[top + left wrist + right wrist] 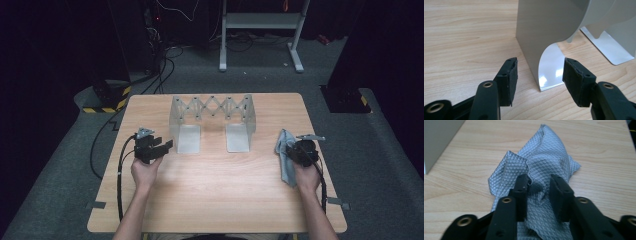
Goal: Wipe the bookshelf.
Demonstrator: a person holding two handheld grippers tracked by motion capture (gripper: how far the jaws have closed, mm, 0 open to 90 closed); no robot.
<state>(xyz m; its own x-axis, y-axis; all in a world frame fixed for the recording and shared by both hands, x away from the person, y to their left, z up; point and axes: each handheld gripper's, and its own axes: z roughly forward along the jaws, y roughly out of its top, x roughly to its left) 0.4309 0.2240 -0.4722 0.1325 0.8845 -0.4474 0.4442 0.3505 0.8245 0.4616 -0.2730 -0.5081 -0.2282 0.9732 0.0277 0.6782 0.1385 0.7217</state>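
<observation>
The right claw (537, 185) is clamped on a bunched grey cloth (541, 160) at the tabletop's (215, 195) right side, probably for wiping, while the left claw (539, 72) gapes just before the near foot of the expandable metal rack (212, 117), perhaps to steady it, with nothing between.

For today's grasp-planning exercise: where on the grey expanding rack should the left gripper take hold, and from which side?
Grip the rack's near upright end plate, coming from the person's side. It is a thin vertical sheet with its edge facing the open left gripper, so the jaws can straddle it.
</observation>
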